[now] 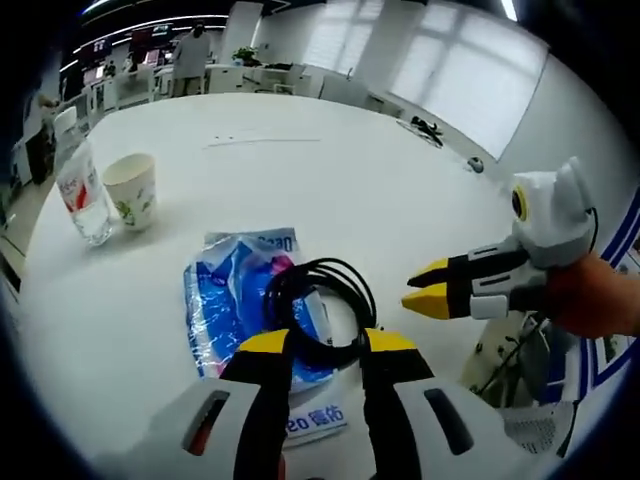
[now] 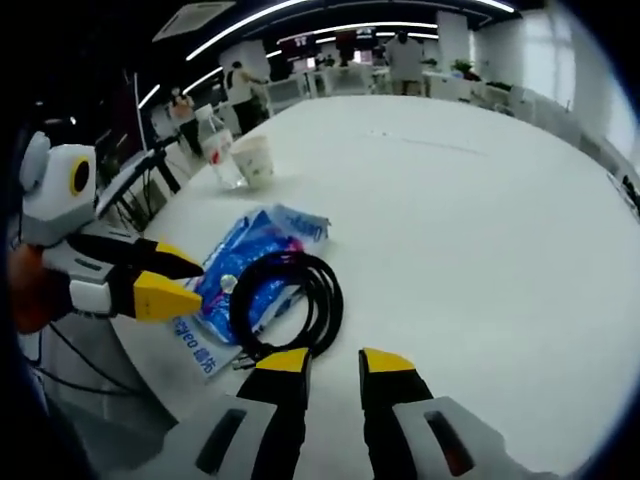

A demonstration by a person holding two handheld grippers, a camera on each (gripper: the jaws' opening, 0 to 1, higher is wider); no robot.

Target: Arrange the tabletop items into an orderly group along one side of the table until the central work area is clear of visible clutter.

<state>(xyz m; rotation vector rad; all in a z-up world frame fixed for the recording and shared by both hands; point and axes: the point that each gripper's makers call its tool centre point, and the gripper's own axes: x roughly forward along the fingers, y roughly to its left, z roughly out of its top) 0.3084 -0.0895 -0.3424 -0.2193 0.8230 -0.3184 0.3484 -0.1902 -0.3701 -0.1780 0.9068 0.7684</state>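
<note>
A black cable coil [image 1: 322, 305] [image 2: 290, 300] lies on a blue plastic packet [image 1: 235, 295] [image 2: 250, 250] near the table's edge. My left gripper [image 1: 328, 345] is open, and the near edge of the coil lies just ahead of its yellow tips, ungripped. In the right gripper view the left gripper [image 2: 178, 278] comes in from the left beside the packet. My right gripper [image 2: 335, 362] is also open, just short of the coil, with nothing between its jaws. In the left gripper view it [image 1: 428, 285] comes in from the right. A paper cup [image 1: 131, 190] [image 2: 253, 160] and a water bottle [image 1: 84, 195] [image 2: 221, 150] stand together farther along the edge.
The wide white table [image 1: 330, 160] [image 2: 480, 200] stretches away bare behind the items. Small dark objects [image 1: 428, 128] lie at its far side. A metal-framed stand [image 1: 520, 380] is below the near edge. People and desks are in the background.
</note>
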